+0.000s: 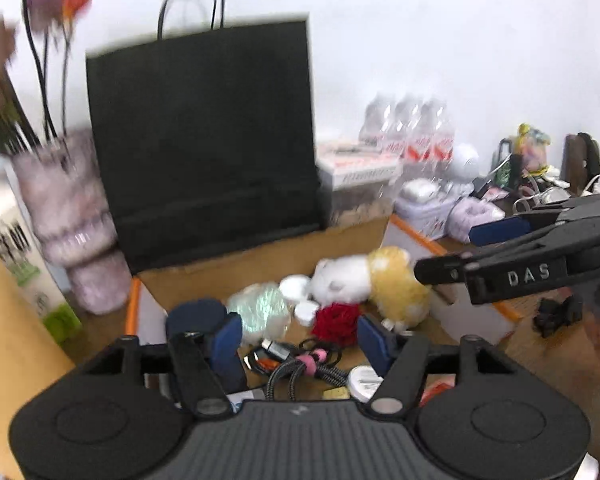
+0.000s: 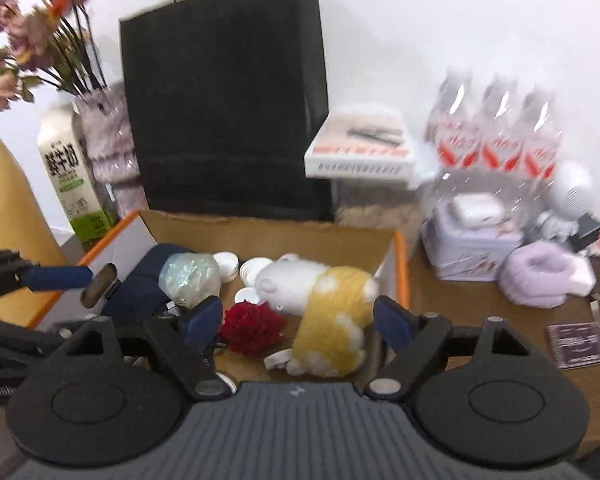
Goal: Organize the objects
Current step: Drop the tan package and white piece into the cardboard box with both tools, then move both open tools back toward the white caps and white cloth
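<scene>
Left tongs (image 1: pixel 298 338): jaws spread wide, nothing between the pads. Directly beneath them lie a coiled braided cable (image 1: pixel 300 370) and a round white item (image 1: pixel 362 378), both partly hidden by the tongs body.

Right tongs (image 2: pixel 298 318): jaws spread wide, nothing gripped. Between and just beyond the pads lie 1 red pompom (image 2: pixel 252 328) and 1 white-and-yellow plush toy (image 2: pixel 320 300), its lower end cut off by the tongs body.

All of these sit inside 1 open cardboard box (image 2: pixel 268 228) with orange-edged flaps. To the left of the right tongs: 1 dark blue pouch (image 2: pixel 148 280) and 1 iridescent wrapped bundle (image 2: pixel 190 276). About 4 white lids (image 2: pixel 256 268) show beside the plush; blur prevents an exact count.

Beyond the box: 1 black paper bag (image 2: pixel 224 100), upright on the table (image 2: pixel 460 308). Left of it, 1 carton (image 2: pixel 70 180) and 1 vase (image 2: pixel 108 140) of flowers. Right of it, 3 bottles (image 2: pixel 496 128), blurred; labels unreadable.
</scene>
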The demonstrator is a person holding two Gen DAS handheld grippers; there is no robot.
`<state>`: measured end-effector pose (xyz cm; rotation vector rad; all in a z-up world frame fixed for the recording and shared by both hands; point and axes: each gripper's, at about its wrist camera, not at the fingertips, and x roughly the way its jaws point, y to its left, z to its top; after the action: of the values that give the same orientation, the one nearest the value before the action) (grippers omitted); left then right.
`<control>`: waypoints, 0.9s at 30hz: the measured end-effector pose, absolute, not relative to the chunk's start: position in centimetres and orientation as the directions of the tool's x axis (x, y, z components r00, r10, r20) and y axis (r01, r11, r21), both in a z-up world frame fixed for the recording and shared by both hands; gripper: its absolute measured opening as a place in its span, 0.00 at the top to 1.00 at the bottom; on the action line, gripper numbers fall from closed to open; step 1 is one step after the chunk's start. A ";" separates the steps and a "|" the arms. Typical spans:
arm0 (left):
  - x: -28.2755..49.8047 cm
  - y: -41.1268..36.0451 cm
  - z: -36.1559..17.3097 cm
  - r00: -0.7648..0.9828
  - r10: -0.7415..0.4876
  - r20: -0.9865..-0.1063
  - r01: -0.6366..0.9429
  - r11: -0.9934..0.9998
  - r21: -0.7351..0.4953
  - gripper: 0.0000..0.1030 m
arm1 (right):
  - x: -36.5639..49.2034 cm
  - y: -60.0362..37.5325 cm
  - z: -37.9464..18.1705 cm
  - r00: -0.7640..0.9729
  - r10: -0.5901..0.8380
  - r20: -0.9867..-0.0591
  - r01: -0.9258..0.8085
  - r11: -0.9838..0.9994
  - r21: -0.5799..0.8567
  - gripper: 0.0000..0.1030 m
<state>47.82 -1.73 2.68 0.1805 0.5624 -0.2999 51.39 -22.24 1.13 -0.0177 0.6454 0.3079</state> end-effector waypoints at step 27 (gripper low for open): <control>10.6 0.6 -0.4 0.843 -0.278 -0.461 0.324 0.946 0.023 0.16 | 11.7 -24.9 -3.2 0.753 0.366 -0.547 -0.360 0.925 0.123 0.00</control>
<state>10.61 0.58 -0.37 0.1015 0.4708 -0.3183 11.73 -24.88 -3.23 0.0102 0.5988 0.3964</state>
